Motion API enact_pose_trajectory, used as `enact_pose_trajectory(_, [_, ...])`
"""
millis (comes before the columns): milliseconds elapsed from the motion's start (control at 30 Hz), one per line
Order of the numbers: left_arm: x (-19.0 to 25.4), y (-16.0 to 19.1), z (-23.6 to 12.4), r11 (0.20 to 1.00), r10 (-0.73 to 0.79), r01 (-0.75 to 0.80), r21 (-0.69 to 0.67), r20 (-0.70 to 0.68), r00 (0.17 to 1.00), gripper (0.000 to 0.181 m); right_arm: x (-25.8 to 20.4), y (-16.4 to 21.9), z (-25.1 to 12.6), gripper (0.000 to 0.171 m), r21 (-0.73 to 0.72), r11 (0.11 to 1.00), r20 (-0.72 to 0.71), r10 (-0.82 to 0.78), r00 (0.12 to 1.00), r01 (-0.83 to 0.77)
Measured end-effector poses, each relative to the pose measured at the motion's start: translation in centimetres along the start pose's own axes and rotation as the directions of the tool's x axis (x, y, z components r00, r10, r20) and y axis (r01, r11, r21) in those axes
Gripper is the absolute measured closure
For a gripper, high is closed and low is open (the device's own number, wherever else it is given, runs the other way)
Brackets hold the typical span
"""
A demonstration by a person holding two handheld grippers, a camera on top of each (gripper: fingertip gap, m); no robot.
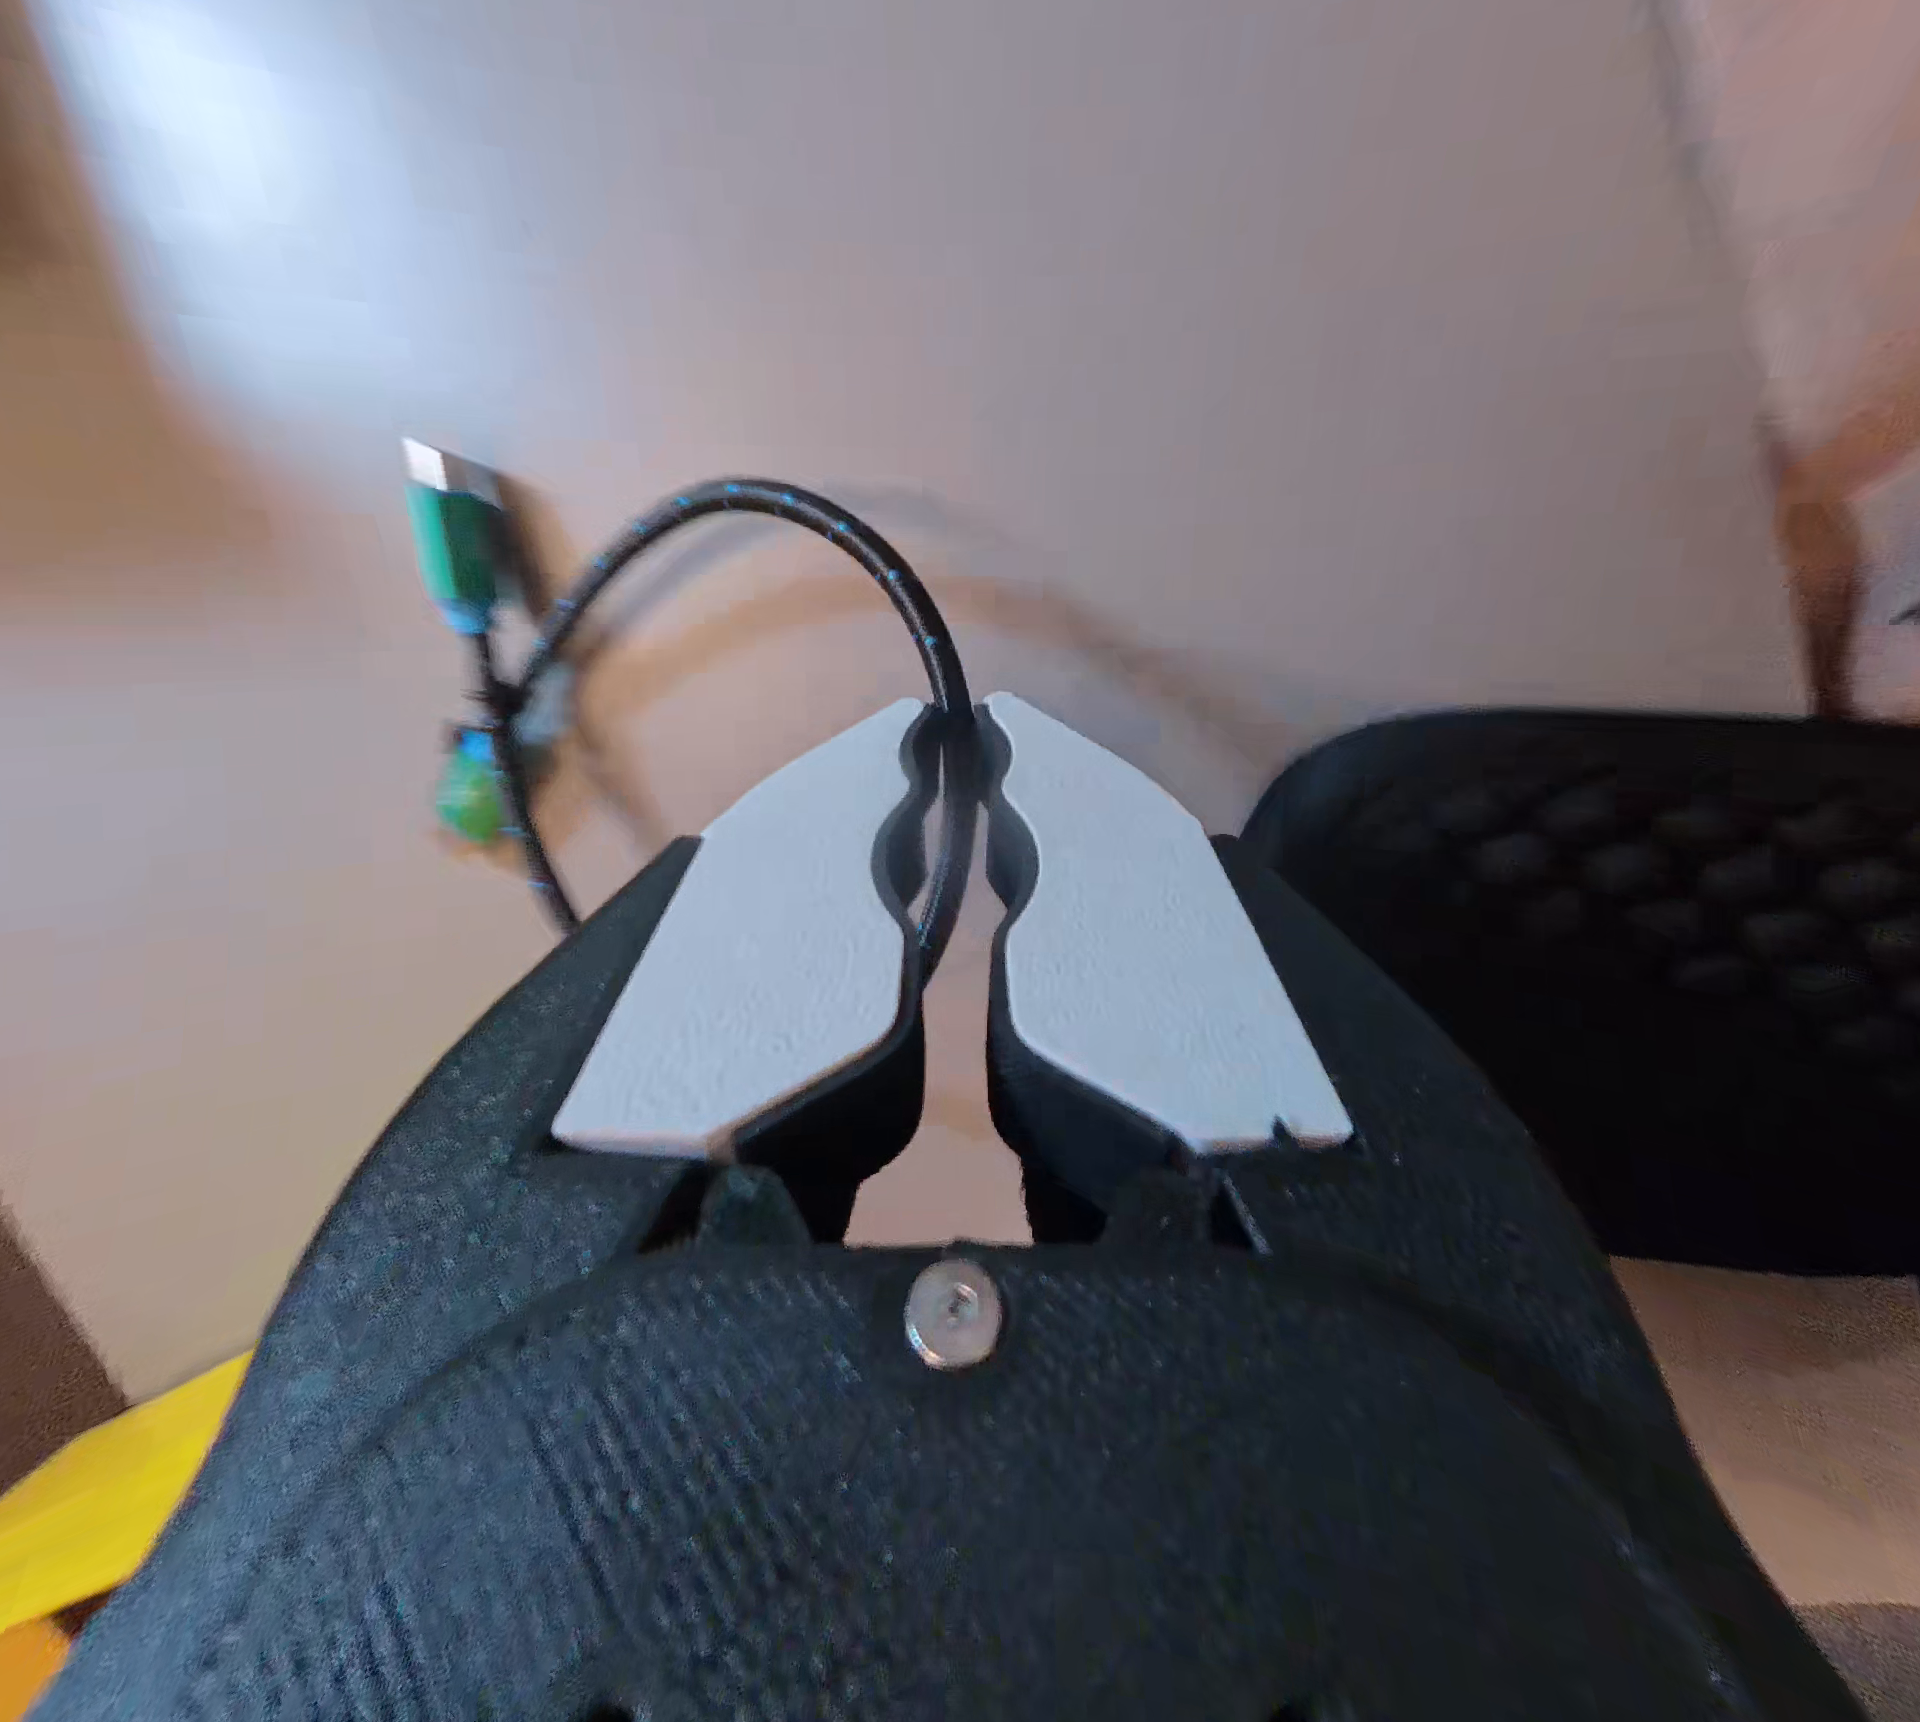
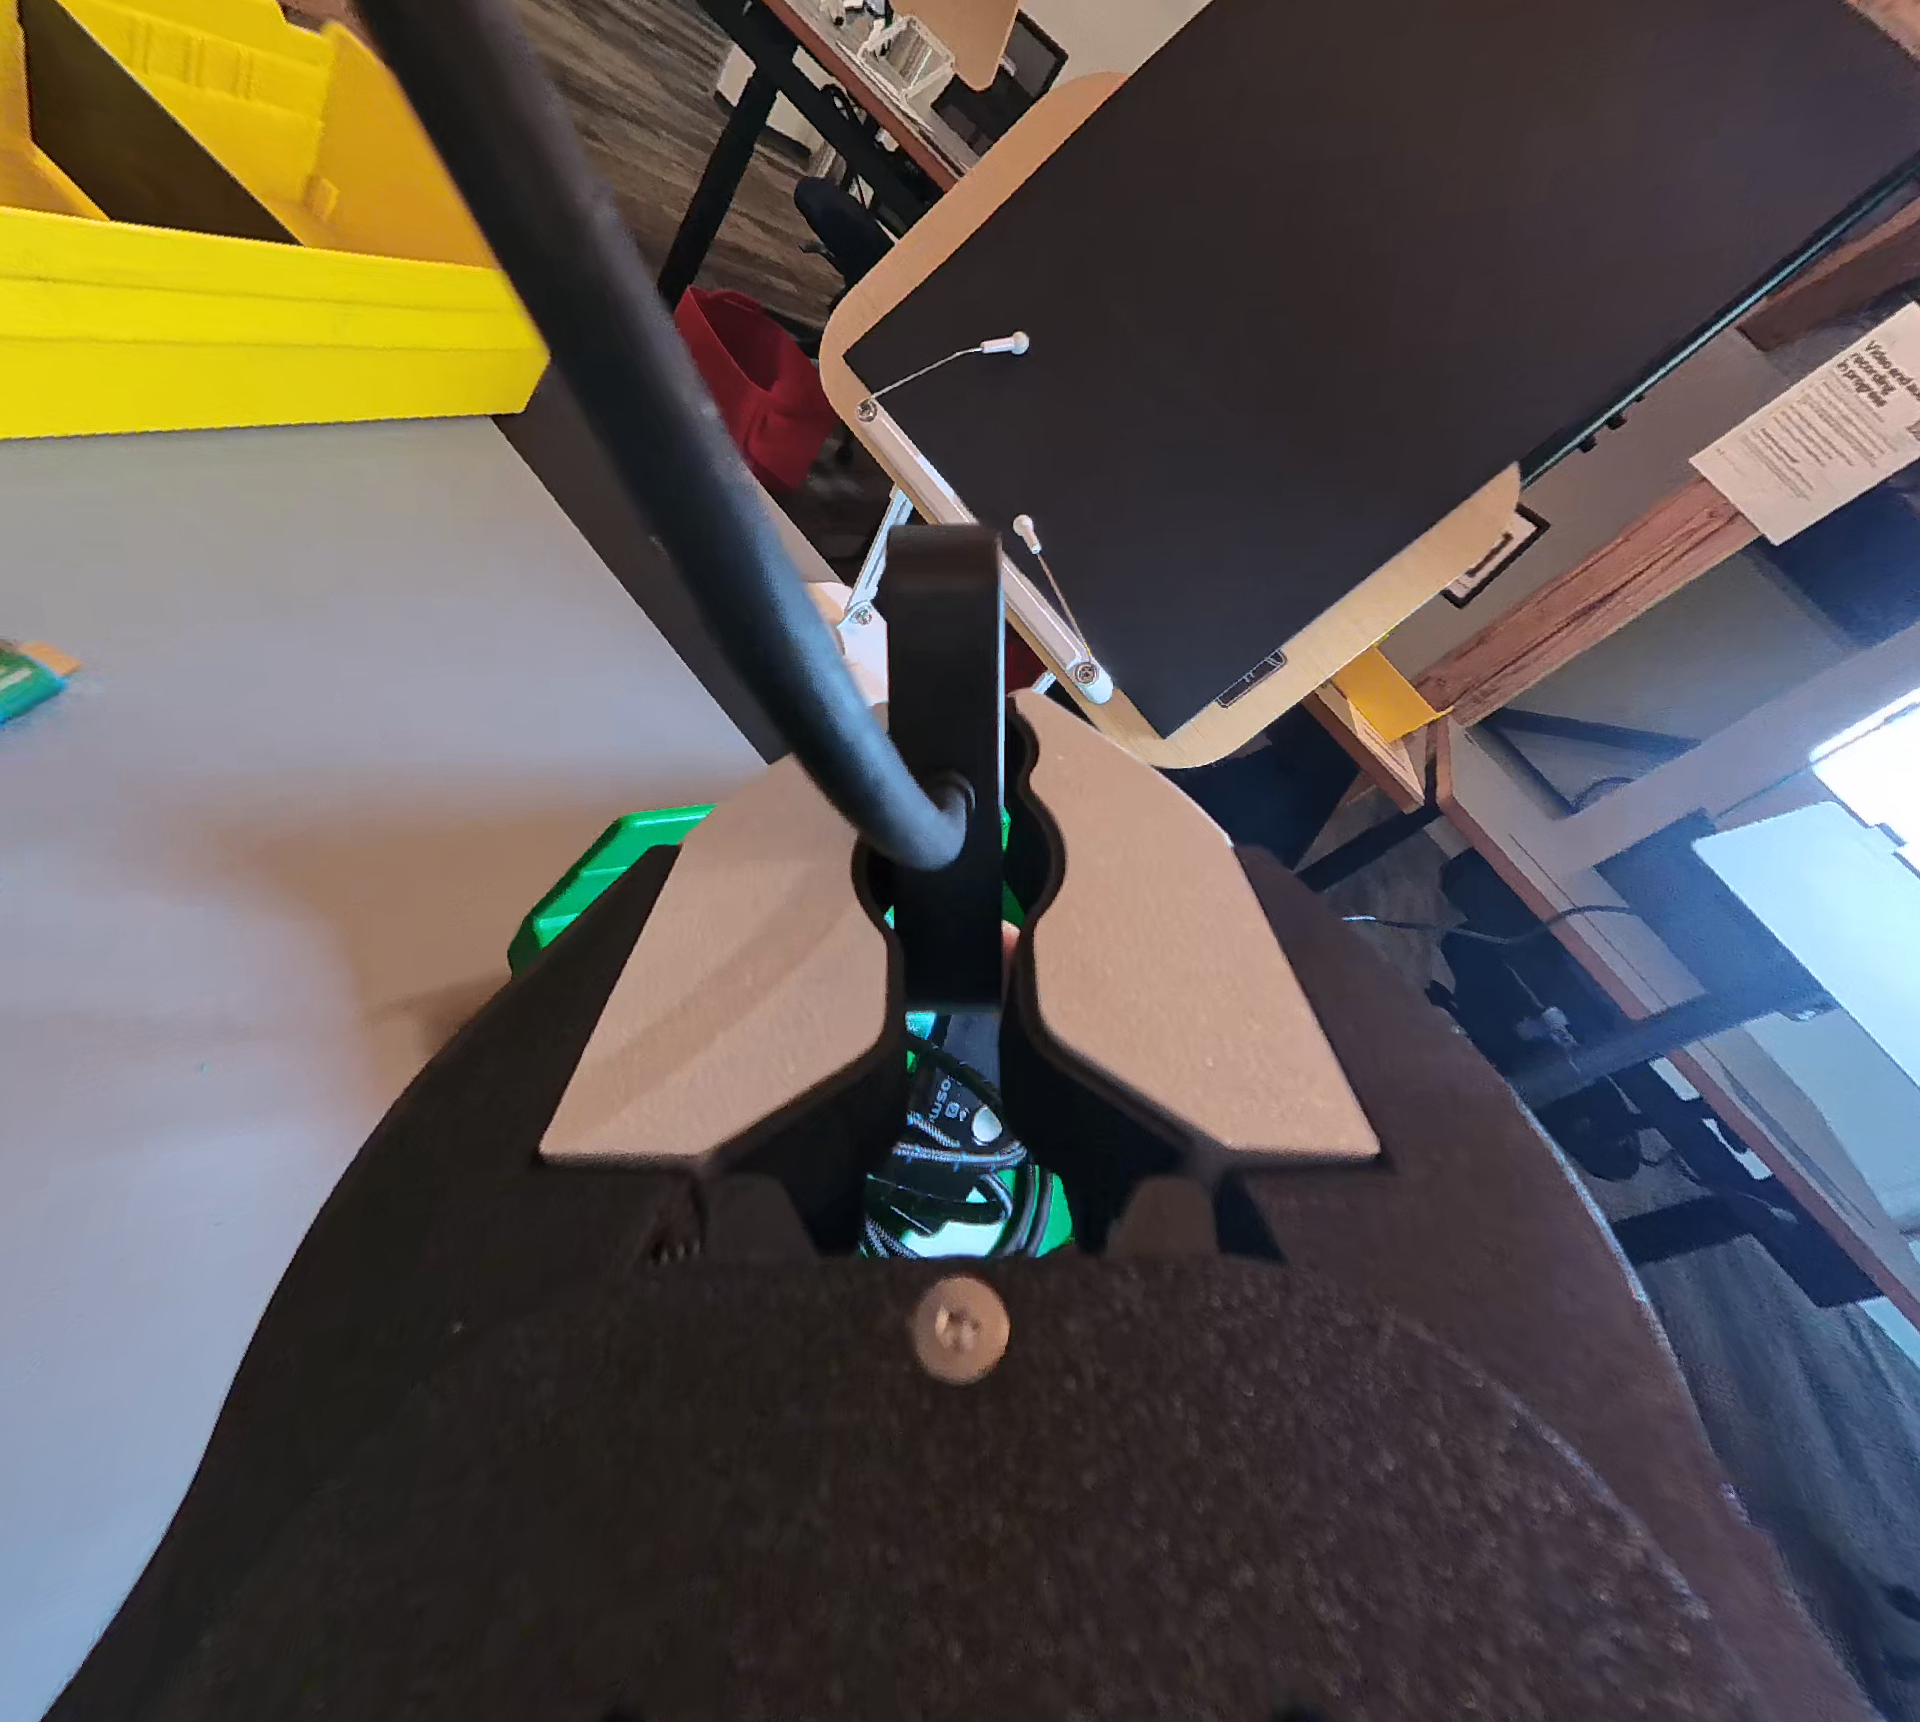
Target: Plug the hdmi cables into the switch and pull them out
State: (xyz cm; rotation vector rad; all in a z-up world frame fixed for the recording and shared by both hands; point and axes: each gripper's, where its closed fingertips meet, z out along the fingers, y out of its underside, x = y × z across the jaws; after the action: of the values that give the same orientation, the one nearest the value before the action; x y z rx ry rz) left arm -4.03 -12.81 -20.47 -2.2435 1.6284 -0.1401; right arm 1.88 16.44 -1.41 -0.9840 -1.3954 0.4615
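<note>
The left gripper is clenched on a braided black cable, pinched in the narrow gap between its pale fingers; from the tips the cable arches up and curves down to the left, where a green-bodied plug with a metal end stands beyond and left of the claw, with a second, blurred green connector just below it. To the right of this claw sits a dark meshed object. The right gripper grips a flat black switch edge-on between its fingers, the piece rising past the tips, while a thick smooth black cable enters its left side and sweeps up and away to the upper left. Under this claw a green bin shows more coiled cable. Farther left lies the pale table, and beyond it a yellow bin.
</note>
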Motion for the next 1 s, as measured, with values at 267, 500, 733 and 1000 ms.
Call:
enact_pose_trajectory(267, [-10.2,-4.8,-7.2,0.965,-0.199,0.093,0.247,0.454,0.868,0.179,-0.5,-0.8,-0.2,0.156,0.019,1.000,0.008,-0.005,1.000,0.005])
enact_pose_trajectory(500, [-16.4,-5.1,-4.1,0.957,-0.232,0.117,0.267,0.458,0.858,0.181,-0.1,0.2,0.1,0.156,-0.005,1.000,0.003,0.001,1.000,-0.001])
enact_pose_trajectory(733, [-12.6,-0.9,0.6,0.985,-0.173,0.166,0.052,0.181,0.968,0.129,0.6,0.3,0.0,0.156,0.011,0.999,0.000,0.033,0.999,-0.033])
enact_pose_trajectory(1000, [-14.1,3.2,5.8,0.987,-0.079,0.093,-0.129,0.110,0.991,0.125,-0.3,0.0,0.3,0.157,0.013,1.000,0.024,0.020,1.000,-0.021])
